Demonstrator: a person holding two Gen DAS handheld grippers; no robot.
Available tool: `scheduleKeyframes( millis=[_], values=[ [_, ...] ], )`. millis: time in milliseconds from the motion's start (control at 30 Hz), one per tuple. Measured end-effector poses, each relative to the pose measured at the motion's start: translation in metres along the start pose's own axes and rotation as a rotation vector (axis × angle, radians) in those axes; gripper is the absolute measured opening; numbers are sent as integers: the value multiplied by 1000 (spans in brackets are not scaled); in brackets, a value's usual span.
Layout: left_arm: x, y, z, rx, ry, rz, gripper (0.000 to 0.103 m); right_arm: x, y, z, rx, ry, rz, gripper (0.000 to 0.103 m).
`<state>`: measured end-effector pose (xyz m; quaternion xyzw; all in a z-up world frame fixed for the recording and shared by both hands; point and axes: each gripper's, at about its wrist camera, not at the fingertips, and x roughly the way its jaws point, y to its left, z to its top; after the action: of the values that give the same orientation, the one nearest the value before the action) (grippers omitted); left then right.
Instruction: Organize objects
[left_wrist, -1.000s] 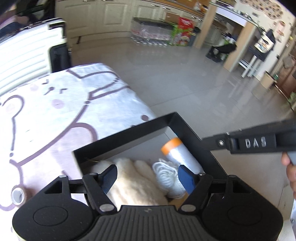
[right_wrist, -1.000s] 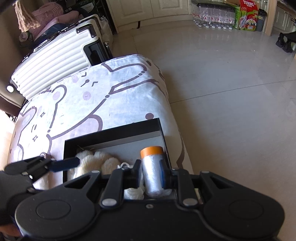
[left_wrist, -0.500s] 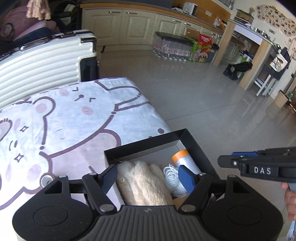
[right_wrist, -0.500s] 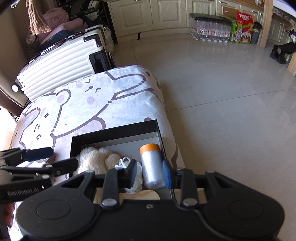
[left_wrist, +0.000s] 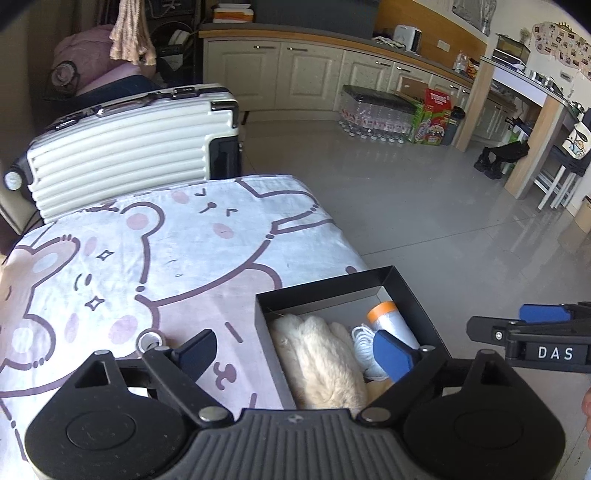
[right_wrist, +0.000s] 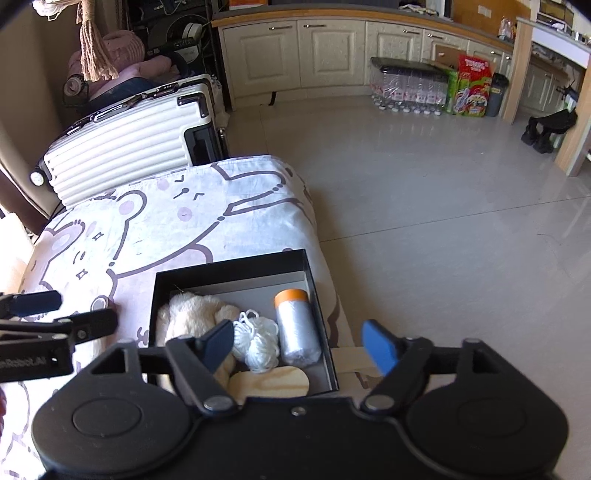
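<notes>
A black open box (right_wrist: 229, 271) (left_wrist: 325, 291) sits at the near right corner of a table covered with a bear-print cloth (left_wrist: 147, 258). In it lie a cream fluffy toy (right_wrist: 192, 314) (left_wrist: 317, 350), a ball of white string (right_wrist: 258, 338) (left_wrist: 364, 345), a silver roll with an orange cap (right_wrist: 295, 325) (left_wrist: 391, 321) and a beige pad (right_wrist: 273, 382). A small tape roll (left_wrist: 149, 339) lies on the cloth left of the box. My left gripper (left_wrist: 295, 354) is open and empty above the box's left wall. My right gripper (right_wrist: 299, 345) is open and empty above the box's right side.
A white ribbed suitcase (left_wrist: 125, 147) (right_wrist: 125, 144) stands behind the table. The tiled floor (right_wrist: 443, 206) lies to the right, with bottled water packs (right_wrist: 410, 88) and kitchen cabinets (right_wrist: 295, 48) at the far wall.
Both grippers have pulled up and back from the box. My right gripper, which was shut on the silver roll, has opened and the roll lies in the box. The left one shifted left.
</notes>
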<state>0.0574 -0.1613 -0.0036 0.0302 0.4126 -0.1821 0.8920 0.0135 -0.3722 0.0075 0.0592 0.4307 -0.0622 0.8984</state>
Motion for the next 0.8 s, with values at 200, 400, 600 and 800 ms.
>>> scheduleKeyframes(
  millis=[200, 400, 600, 800],
  values=[
    [-12, 10, -4, -27, -10, 49, 100, -11, 3, -5, -22, -25, -33, 89],
    [-18, 17, -8, -37, 0, 91, 103, -18, 5, -9, -39, -42, -56, 91],
    [-21, 20, -12, -26, 1, 111, 103, -23, 2, -13, -25, -57, -68, 92],
    [-22, 21, -13, -33, -2, 111, 103, -24, 3, -14, -34, -68, -80, 100]
  ],
)
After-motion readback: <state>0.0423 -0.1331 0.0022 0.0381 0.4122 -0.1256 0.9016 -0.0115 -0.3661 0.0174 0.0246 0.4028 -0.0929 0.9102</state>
